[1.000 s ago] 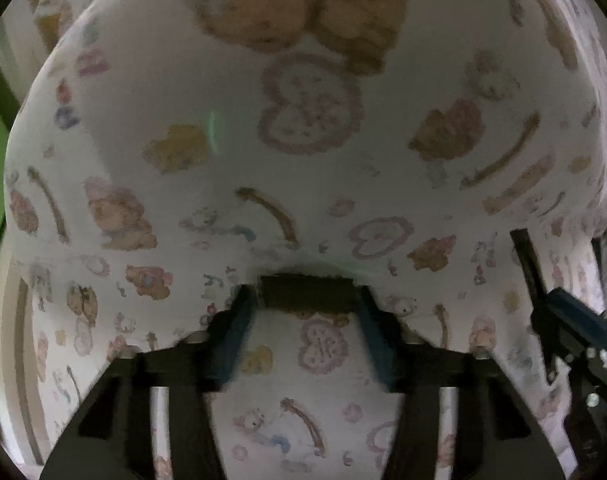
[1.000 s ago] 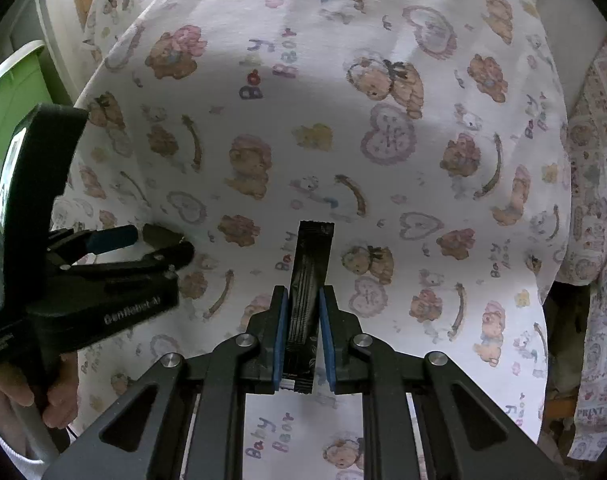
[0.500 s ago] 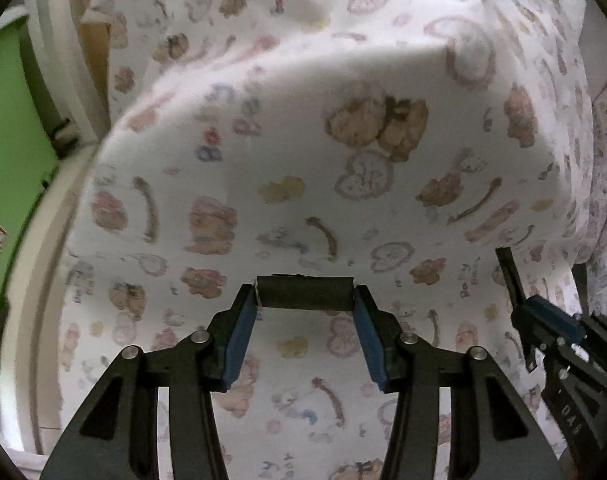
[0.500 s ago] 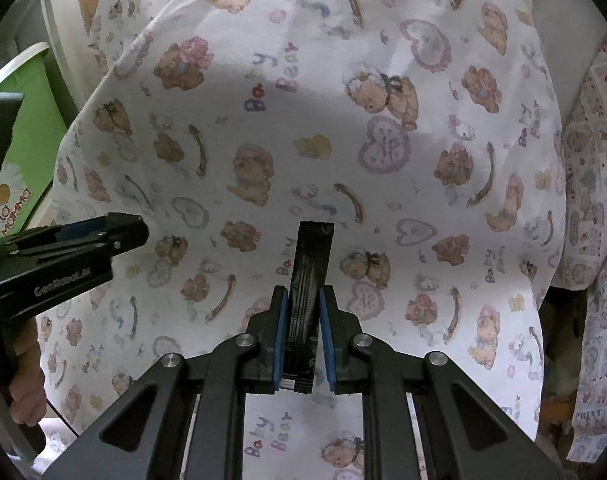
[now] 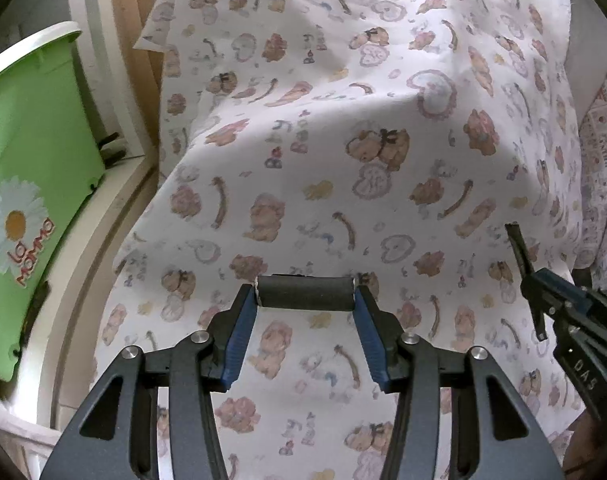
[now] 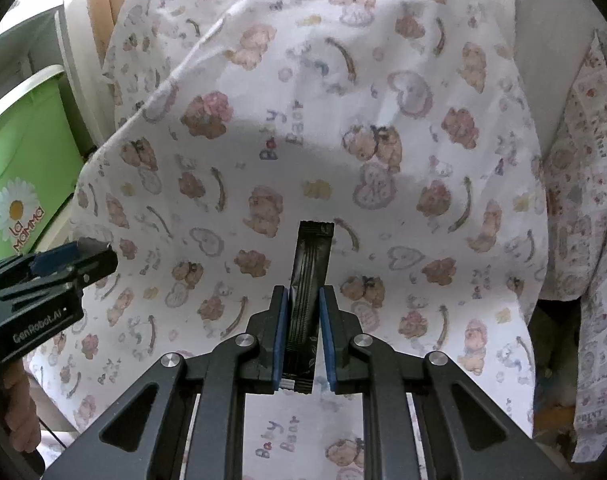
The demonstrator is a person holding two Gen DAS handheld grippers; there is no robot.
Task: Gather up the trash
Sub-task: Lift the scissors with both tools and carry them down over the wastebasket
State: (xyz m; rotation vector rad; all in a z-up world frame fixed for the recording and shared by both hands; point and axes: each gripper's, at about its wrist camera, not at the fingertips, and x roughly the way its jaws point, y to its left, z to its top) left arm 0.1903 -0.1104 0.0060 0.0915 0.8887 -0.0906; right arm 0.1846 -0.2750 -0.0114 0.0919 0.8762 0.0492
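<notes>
My left gripper (image 5: 305,300) is shut on a dark grey roll-shaped piece of trash (image 5: 305,293), held crosswise between its blue pads above a bear-print sheet (image 5: 383,160). My right gripper (image 6: 305,308) is shut on a long black sachet wrapper (image 6: 309,276) that sticks up between its pads. The right gripper with the wrapper (image 5: 523,264) shows at the right edge of the left wrist view. The left gripper (image 6: 75,256) shows at the left edge of the right wrist view.
A green bin with a white rim and a daisy logo (image 5: 27,168) stands at the left, also in the right wrist view (image 6: 23,152). A cream frame edge (image 5: 103,216) runs beside it. A patterned cushion (image 6: 583,200) lies at the right.
The left gripper has pulled back from the sheet with the roll in it, bringing the green bin into view. The right gripper has held still with the wrapper.
</notes>
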